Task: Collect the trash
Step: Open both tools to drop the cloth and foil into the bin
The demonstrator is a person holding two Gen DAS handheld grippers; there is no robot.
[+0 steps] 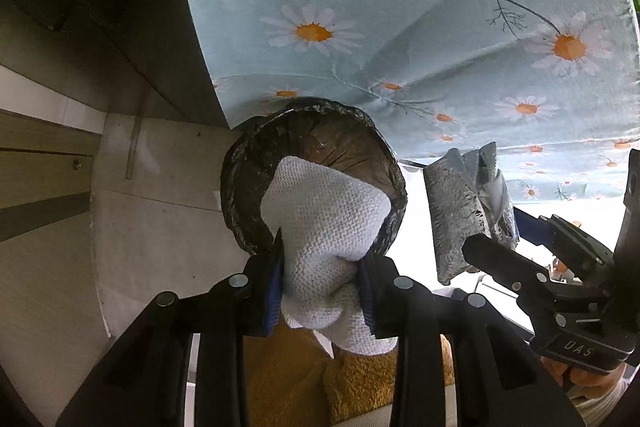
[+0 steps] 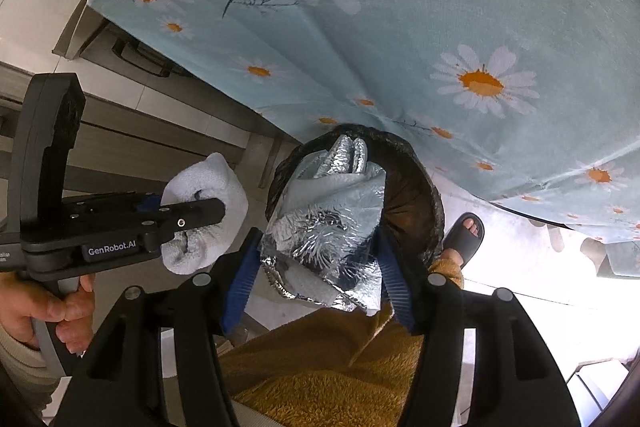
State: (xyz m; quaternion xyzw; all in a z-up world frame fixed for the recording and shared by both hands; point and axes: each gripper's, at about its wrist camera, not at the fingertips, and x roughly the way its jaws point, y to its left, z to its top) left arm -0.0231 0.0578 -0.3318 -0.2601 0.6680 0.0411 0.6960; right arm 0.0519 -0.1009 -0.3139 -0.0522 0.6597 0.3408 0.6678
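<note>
My left gripper [image 1: 322,281] is shut on a crumpled white paper towel [image 1: 324,223] and holds it over the mouth of a round bin lined with a black bag [image 1: 248,171] on the floor. My right gripper [image 2: 316,275] is shut on a crumpled silver foil wrapper [image 2: 324,223] and holds it above the same bin [image 2: 416,183]. In the left wrist view the foil wrapper [image 1: 460,211] and right gripper [image 1: 496,247] hang just right of the bin. In the right wrist view the left gripper [image 2: 192,215] with the towel [image 2: 208,187] is left of the bin.
A table with a light blue daisy tablecloth [image 1: 400,7] stands right behind the bin; its cloth hangs down over the edge [image 2: 440,27]. A foot in a dark slipper [image 2: 464,231] stands right of the bin. Brown fleece trousers [image 2: 320,367] are below the grippers. Grey floor tiles [image 1: 160,207] lie to the left.
</note>
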